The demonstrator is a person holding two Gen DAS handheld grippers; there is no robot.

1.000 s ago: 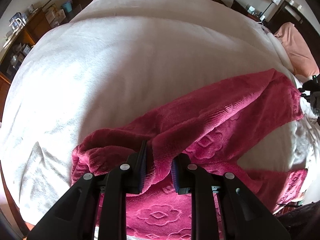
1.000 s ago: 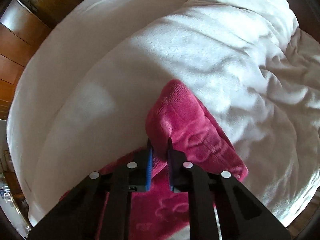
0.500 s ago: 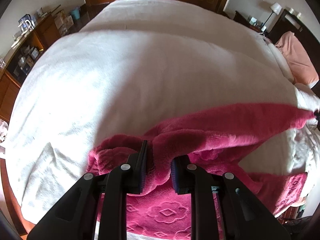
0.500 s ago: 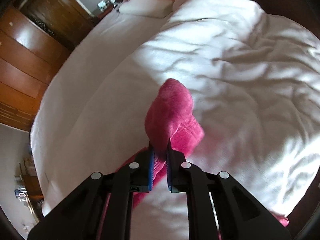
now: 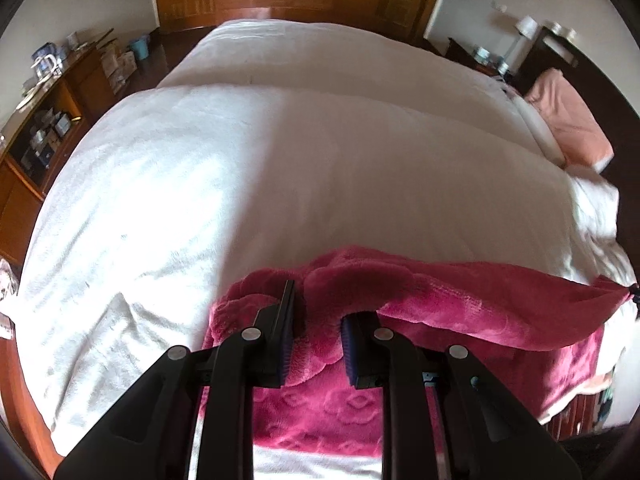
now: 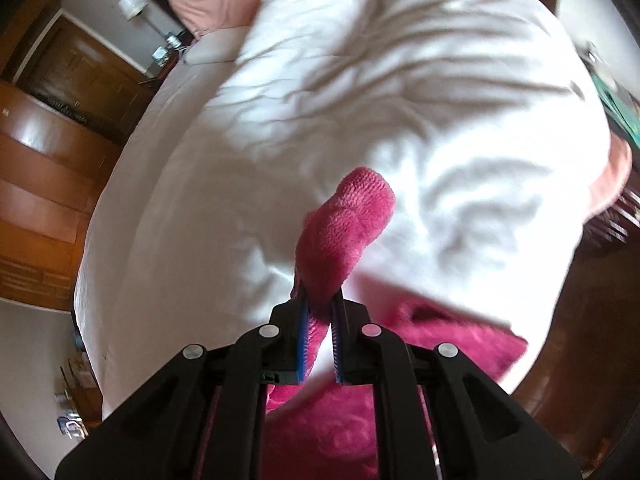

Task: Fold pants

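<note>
The pants [image 5: 460, 304] run out of the frame at the bottom, and the small things on the shelf [image 5: 44, 136] are too small to tell.

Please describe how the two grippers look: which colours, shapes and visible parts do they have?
The left gripper and the right gripper look alike: matte black plastic linkage arms that fan out, round silver rivets at the pivots, and flat jaws lined with ribbed blue pads. No cables, markings or sleeves are visible.

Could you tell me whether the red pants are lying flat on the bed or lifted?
Partly lifted: the left gripper and right gripper each pinch the red pants, stretching an edge above the white bedcover.
</note>
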